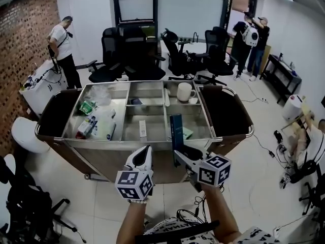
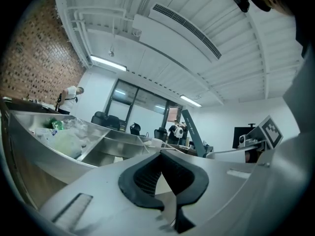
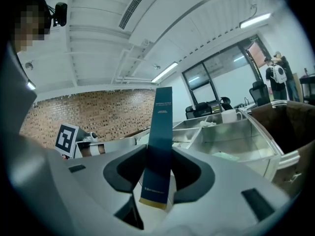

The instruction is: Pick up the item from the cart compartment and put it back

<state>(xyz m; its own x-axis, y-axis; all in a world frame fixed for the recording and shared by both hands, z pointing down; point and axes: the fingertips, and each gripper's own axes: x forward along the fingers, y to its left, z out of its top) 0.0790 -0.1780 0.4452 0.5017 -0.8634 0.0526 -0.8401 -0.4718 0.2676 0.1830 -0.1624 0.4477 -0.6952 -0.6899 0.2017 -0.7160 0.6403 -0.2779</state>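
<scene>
A tall dark blue box stands upright over the near right compartment of the steel cart. My right gripper is shut on the box's lower end. In the right gripper view the box rises between the black pads, gold edge at its bottom. My left gripper hovers just in front of the cart's near rim, left of the right one, shut with nothing in it. In the left gripper view its tips meet, and the blue box shows beyond them.
The cart holds a white mug, a green packet, bottles, a white bag, a small white box and a green card. Office chairs and standing people are behind. A white stool stands at the left.
</scene>
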